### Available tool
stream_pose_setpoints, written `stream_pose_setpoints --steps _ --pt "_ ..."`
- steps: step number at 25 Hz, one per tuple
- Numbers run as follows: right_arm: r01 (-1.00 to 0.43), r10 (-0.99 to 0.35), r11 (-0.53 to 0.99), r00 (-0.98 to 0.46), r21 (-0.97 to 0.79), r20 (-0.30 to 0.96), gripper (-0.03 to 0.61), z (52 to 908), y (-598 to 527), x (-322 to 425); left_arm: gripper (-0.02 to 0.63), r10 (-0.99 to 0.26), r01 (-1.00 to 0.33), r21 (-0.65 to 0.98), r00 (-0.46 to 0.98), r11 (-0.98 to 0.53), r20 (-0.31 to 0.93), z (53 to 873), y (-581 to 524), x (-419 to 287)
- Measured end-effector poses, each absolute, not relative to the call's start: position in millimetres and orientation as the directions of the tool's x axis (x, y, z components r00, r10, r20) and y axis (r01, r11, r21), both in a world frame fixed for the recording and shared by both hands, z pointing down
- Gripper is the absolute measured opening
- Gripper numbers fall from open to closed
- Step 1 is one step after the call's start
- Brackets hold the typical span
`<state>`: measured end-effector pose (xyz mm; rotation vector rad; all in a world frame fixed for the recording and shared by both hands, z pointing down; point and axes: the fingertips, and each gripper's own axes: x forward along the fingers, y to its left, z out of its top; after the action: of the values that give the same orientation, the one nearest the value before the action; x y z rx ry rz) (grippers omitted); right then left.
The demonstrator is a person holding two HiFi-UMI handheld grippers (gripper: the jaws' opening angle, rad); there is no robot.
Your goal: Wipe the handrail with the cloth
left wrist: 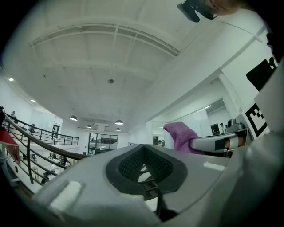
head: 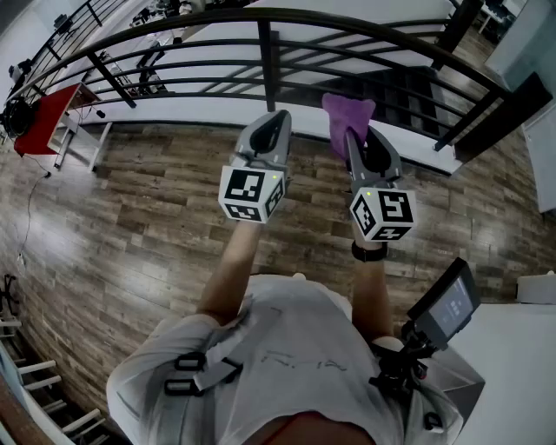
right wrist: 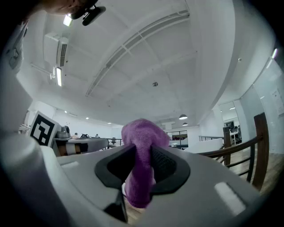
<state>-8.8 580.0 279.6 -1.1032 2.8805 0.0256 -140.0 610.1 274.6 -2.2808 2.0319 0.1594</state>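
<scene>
The dark handrail point(head: 261, 16) curves across the top of the head view, above its horizontal bars. My right gripper point(head: 354, 136) is shut on a purple cloth point(head: 347, 111), which sticks up from its jaws just short of the railing. In the right gripper view the cloth point(right wrist: 141, 150) fills the gap between the pads and the handrail point(right wrist: 235, 148) runs at the right. My left gripper point(head: 280, 120) is held beside it, jaws together with nothing in them. From the left gripper view point(left wrist: 144, 165) I see the cloth point(left wrist: 179, 135) at right and the handrail point(left wrist: 26, 133) at left.
A railing post point(head: 268, 65) stands straight ahead between the grippers. Beyond the bars a staircase point(head: 408, 91) descends at right. A red table point(head: 43, 109) is far left. A white table with a screen device point(head: 447, 304) sits at my right side on the wooden floor.
</scene>
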Motion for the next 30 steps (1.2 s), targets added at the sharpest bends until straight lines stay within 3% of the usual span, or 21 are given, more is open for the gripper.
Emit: stream_pose_setpoints --steps 13,20,30 --pt "-0.674 -0.681 0.725 -0.732 -0.139 0.000 0.107 330.6 537.5 -6.1 -0.006 -0.991 -0.993 0.009 0.119 -0.120 -0.064 311.7 576.0 -136.8" --pt "-0.683 -0.688 0.721 -0.726 -0.115 -0.004 0.114 335.2 457.3 -30.4 -0.006 -0.977 -0.979 0.048 0.196 -0.200 -0.085 319.5 481.2 -142.4" --pt "-0.671 -0.672 0.739 -0.741 -0.056 0.011 0.114 322.6 328.8 -107.3 -0.006 -0.979 -0.979 0.076 0.181 -0.188 -0.090 310.9 347.2 -215.4"
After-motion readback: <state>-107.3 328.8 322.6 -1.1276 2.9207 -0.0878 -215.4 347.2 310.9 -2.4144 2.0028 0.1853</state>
